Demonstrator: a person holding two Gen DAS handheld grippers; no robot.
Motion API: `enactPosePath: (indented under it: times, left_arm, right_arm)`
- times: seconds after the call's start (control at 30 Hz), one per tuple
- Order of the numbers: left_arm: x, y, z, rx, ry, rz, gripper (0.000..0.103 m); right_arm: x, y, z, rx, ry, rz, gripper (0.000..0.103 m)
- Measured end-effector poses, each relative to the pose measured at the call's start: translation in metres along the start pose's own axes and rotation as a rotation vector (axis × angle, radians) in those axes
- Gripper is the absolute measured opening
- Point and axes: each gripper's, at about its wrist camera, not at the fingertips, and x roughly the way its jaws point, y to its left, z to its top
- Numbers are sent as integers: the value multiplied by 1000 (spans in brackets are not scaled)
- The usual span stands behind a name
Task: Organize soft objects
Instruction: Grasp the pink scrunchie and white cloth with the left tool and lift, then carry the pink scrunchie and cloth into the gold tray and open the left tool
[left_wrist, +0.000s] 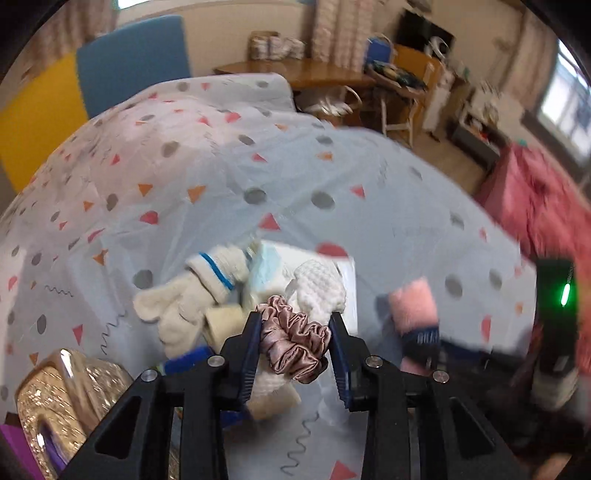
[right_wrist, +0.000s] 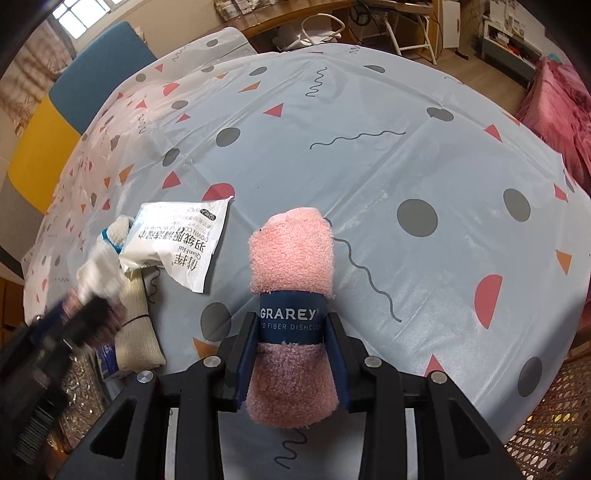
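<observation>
Satin, dusty-pink: a scrunchie (left_wrist: 293, 338) is sitting clamped in the left claw (left_wrist: 295, 343), just above a heap of white gloves (left_wrist: 192, 299) on the patterned tabletop (left_wrist: 295, 177); in the right wrist view, the right claw (right_wrist: 291, 354) is gripping a rolled pink dishcloth (right_wrist: 291, 254) by its navy band, beside a white packet (right_wrist: 177, 243).

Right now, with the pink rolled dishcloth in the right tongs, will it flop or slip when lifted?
The pink rolled dishcloth probably stays fairly firm: a navy paper band keeps it rolled. Its fluffy pile likely grips the right tongs well. It looks light, though it might roll if set down.
</observation>
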Motion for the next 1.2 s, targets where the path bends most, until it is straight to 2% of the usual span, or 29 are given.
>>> enactPosePath:
  times: [0.23, 0.33, 0.57, 0.7, 0.9, 1.2]
  left_arm:
    - [-44, 55, 19, -134, -96, 115, 36]
    - [-71, 89, 14, -220, -139, 176, 36]
    - [-144, 150, -13, -338, -260, 273, 36]
    - [-181, 183, -47, -404, -314, 314, 36]
    - [-220, 230, -119, -536, -358, 361, 36]
    - [-236, 256, -223, -664, -364, 423, 36]
  right_arm:
    - [0, 9, -2, -67, -7, -34, 37]
    - [1, 13, -3, -92, -7, -45, 37]
    - [5, 26, -7, -174, -3, -87, 38]
    - [9, 30, -8, -203, 6, -101, 38]
    - [11, 33, -14, -237, 14, -125, 39]
    - [17, 44, -21, -320, 29, -170, 39]
